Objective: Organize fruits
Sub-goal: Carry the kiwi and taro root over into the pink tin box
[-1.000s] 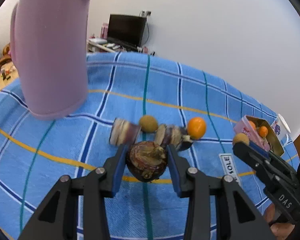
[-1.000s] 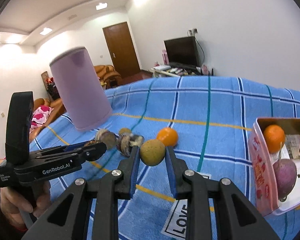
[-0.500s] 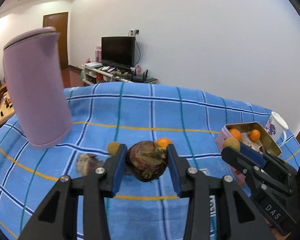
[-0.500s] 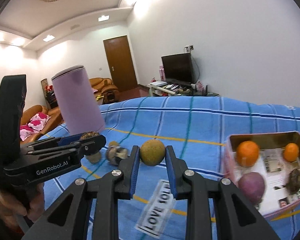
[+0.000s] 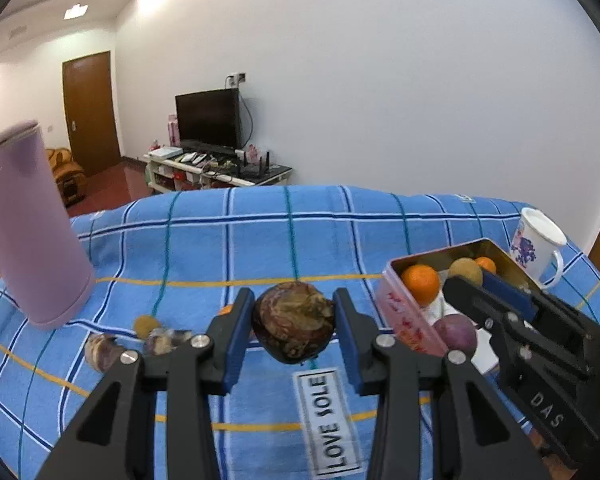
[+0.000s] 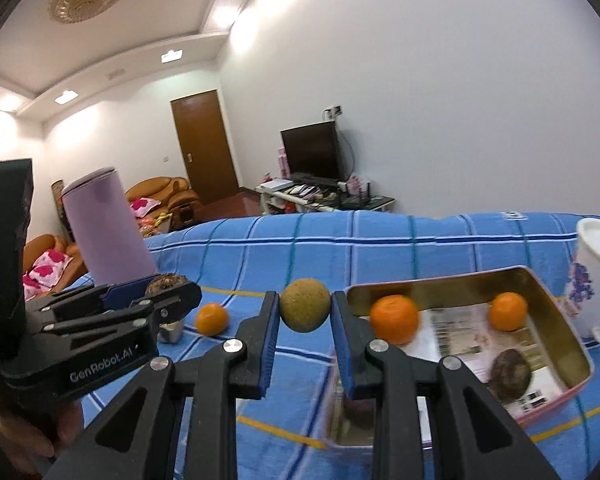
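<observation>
Fruits split three ways: two gripped, some in the tin, some loose on the blue checked cloth (image 5: pixel 260 248).

Left gripper (image 5: pixel 294 322) pinches a dark brown wrinkled fruit (image 5: pixel 294 326) between its blue pads, lifted off the cloth. Right gripper (image 6: pixel 305 314) pinches a round greenish-tan fruit (image 6: pixel 305 310), held up just beside the tin's near-left corner.

Tin (image 6: pixel 564 320), open-topped, gold inside, pink outside, paper lining the bottom. Contents in the right wrist view: big orange (image 6: pixel 394 319) at the far-left end, smaller orange (image 6: pixel 509 311) at the far-right, dark wrinkled fruit (image 6: pixel 510 374) near the front wall. Left wrist view adds a purple fruit (image 5: pixel 456 332) at the near end, partly hidden behind the right gripper.

White mug (image 6: pixel 596 272) with a blue print stands just beside the tin's far end; can't tell what's inside it.

Loose on the cloth: small orange (image 6: pixel 211 319), small tan fruit (image 5: pixel 147 325), two brownish pieces (image 5: pixel 100 350). Tall lilac cylinder (image 5: pixel 28 232) stands at the left, top closed.
</observation>
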`<action>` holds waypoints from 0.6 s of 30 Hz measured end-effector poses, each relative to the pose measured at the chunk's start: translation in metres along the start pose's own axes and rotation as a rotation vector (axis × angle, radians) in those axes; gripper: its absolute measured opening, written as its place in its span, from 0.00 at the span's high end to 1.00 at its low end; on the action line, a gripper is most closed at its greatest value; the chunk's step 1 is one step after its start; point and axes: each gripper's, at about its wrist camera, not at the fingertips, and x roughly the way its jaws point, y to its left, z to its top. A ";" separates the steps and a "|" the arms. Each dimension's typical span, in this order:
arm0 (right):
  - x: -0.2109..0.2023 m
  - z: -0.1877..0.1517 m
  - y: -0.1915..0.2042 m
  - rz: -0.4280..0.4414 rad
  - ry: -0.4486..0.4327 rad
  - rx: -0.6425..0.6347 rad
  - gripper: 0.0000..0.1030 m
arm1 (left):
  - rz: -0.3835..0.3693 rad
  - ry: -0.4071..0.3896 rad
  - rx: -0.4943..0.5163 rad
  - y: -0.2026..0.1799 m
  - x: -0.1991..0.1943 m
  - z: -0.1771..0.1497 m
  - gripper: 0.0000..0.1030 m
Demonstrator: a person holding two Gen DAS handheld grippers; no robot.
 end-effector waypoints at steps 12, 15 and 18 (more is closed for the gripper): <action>-0.019 0.009 -0.046 -0.109 -0.045 0.027 0.73 | -0.017 -0.011 0.058 -0.051 0.006 0.007 0.59; -0.023 0.009 -0.060 -0.134 -0.049 0.040 0.73 | -0.022 -0.017 0.069 -0.064 0.009 0.009 0.59; -0.029 0.009 -0.071 -0.153 -0.054 0.052 0.73 | -0.034 -0.018 0.080 -0.074 0.014 0.010 0.59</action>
